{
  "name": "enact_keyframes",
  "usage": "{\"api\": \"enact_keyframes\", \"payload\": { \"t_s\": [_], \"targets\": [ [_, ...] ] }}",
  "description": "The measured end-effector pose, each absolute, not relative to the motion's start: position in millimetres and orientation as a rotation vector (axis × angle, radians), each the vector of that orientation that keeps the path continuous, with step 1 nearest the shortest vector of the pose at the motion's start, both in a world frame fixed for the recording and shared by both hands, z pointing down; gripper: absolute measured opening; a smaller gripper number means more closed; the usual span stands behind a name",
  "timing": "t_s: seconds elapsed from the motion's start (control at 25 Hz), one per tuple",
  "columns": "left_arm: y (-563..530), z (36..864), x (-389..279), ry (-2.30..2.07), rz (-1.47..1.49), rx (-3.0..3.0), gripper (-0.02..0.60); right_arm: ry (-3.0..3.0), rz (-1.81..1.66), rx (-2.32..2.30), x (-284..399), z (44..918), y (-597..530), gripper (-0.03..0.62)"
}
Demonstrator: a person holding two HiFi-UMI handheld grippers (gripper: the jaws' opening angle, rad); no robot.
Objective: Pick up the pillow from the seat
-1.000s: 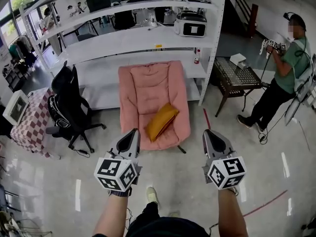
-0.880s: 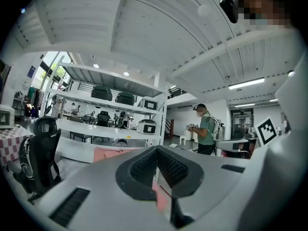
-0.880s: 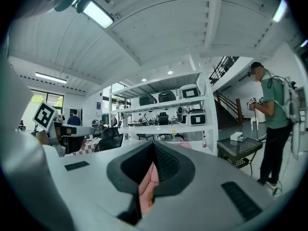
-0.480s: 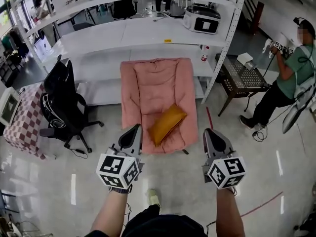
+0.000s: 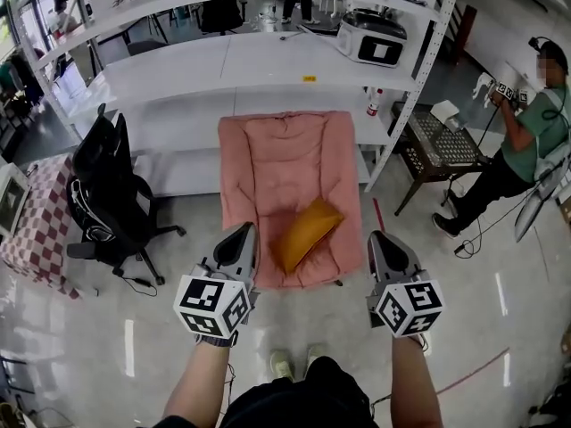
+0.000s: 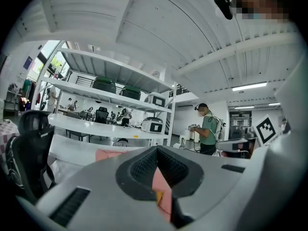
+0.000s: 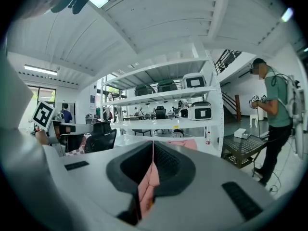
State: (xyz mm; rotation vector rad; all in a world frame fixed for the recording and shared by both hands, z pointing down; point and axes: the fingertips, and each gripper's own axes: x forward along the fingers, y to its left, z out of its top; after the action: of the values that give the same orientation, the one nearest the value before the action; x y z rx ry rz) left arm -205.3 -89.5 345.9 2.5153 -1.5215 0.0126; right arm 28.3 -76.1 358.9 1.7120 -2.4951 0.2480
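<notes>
Yellow pillow (image 5: 306, 232) on pink seat (image 5: 285, 150); L gripper (image 5: 244, 231) & R gripper (image 5: 380, 237) closed, empty.

A big work lab: tall white shelves (image 5: 268, 65) hold machines (image 5: 373, 38), and a black office chair (image 5: 100, 194) stands close by

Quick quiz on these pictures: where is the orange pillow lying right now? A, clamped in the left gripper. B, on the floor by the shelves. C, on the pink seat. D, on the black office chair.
C: the head view shows the orange pillow lying slantwise on the lower cushion of the pink seat.
</notes>
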Motion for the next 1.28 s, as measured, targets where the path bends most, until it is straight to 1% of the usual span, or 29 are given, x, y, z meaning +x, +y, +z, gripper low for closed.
{"api": "enact_keyframes", "payload": {
  "t_s": [0.48,1.04,1.28],
  "targets": [
    [-155,373,-188,-1.506,0.046,2.503,0.003,-2.489,0.32,1.649,40,400,-153,0.005],
    [-301,439,-142,-1.558,0.087,2.425,0.003,-2.399,0.531,1.477,88,515,-306,0.008],
    [-352,482,-121,-1.561,0.15,2.36,0.003,-2.35,0.658,1.366,102,580,-350,0.072]
  ]
}}
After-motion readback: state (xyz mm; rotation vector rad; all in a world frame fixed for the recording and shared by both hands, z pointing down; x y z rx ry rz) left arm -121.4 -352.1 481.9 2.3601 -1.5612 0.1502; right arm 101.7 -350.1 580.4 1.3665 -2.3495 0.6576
